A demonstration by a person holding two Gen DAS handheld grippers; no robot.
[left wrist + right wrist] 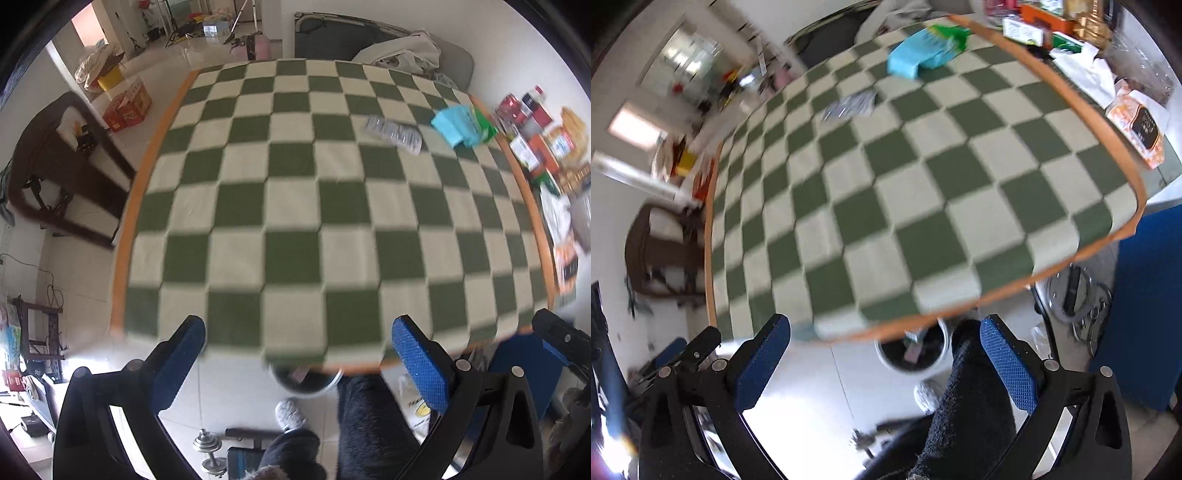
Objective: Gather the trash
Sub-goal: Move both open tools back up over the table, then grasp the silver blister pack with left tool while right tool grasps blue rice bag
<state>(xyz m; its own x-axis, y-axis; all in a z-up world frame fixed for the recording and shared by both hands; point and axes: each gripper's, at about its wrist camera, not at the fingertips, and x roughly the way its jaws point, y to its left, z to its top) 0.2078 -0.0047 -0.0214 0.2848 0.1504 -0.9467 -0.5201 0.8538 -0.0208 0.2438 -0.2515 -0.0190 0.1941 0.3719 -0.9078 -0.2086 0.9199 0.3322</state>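
A crumpled silver wrapper [393, 133] lies on the green-and-cream checked tablecloth [295, 206] at the far right; it also shows in the right wrist view [851, 105]. Beside it lies a light blue and green pack [463, 124], also in the right wrist view [925, 50]. A round white bin [912, 349] with scraps inside stands on the floor under the table's near edge, partly seen in the left wrist view [306, 380]. My left gripper [299, 354] is open and empty at the near edge. My right gripper [884, 350] is open and empty above the bin.
Boxes, jars and snack bags [543, 140] crowd the surface right of the table. A dark wooden chair [62, 166] stands at the left. The person's dark-trousered legs [967, 402] and a dumbbell [208, 454] are on the floor below. A blue panel [1145, 295] stands at right.
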